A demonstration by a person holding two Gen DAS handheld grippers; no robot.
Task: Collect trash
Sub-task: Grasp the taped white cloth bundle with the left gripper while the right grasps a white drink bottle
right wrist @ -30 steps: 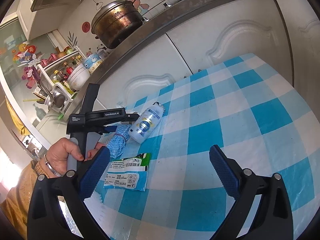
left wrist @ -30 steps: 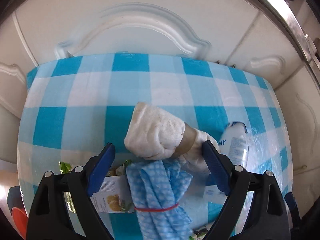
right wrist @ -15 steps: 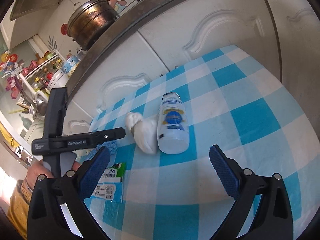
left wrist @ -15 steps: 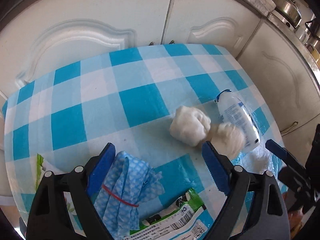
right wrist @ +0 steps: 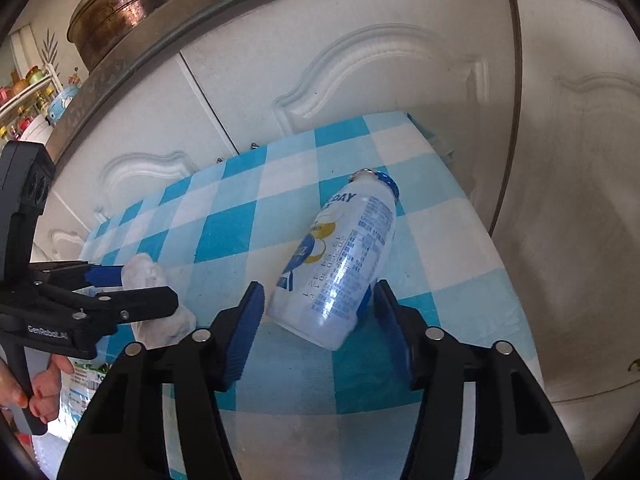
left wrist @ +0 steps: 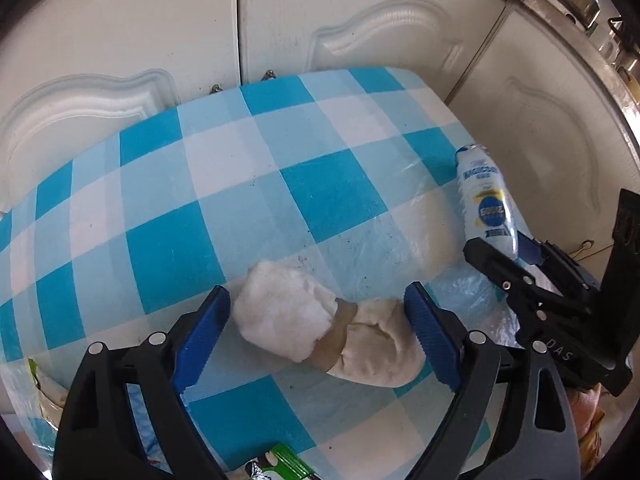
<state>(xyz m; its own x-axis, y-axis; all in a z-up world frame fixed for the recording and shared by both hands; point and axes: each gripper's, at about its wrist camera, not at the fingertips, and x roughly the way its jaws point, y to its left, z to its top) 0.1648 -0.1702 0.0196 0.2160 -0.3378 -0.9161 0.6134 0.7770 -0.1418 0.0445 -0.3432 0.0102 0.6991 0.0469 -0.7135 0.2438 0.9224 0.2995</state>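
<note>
Bright, cool daylight throughout, with a bluish cast. Strong fisheye bending: cabinet doors (left wrist: 380,44) and steel counter edge (right wrist: 248,24) curved into arcs, corners cut off by a black rim. Soft glare on the checked cloth (left wrist: 256,184) and on the bottle (right wrist: 340,264). Faint shadows only. Sharp mid-frame, slightly smeared toward the edges.

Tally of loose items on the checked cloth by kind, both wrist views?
Bottle: 1, lying down
White wad: 1, brown band round its middle
Printed wrappers: 2, one at the cloth's near edge, one by the hand
Total: 4
</note>
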